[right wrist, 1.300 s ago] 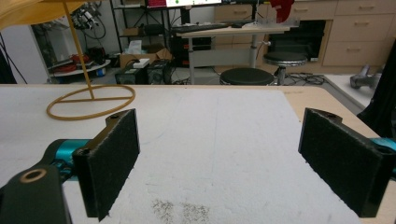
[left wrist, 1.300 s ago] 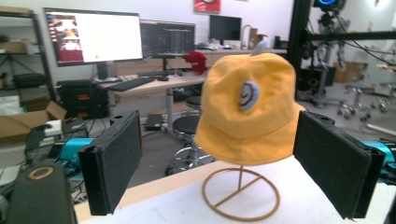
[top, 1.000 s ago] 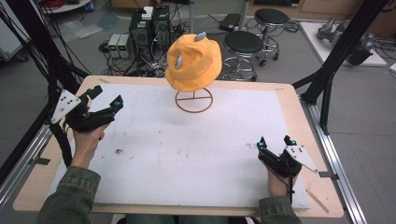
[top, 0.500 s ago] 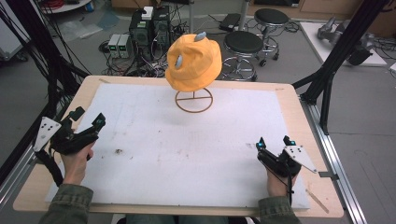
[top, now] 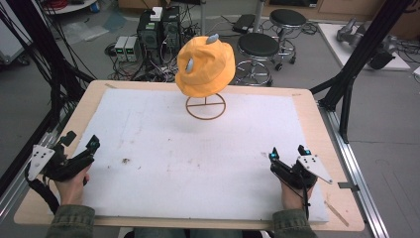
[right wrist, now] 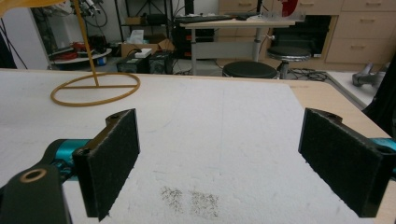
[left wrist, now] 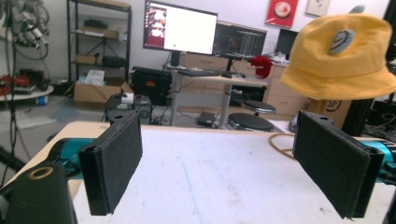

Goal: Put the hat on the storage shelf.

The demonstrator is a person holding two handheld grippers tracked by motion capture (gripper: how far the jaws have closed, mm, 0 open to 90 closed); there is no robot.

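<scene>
Left gripper (top: 79,144): we hold it low at the near left edge of the white mat (top: 198,163), jaws spread wide, nothing between them.
Right gripper (top: 287,152): we hold it near the near right corner, jaws also wide apart.
Yellow hat (top: 205,65): perched on the wire stand (top: 205,106) at the far middle, well apart from both grippers.
</scene>
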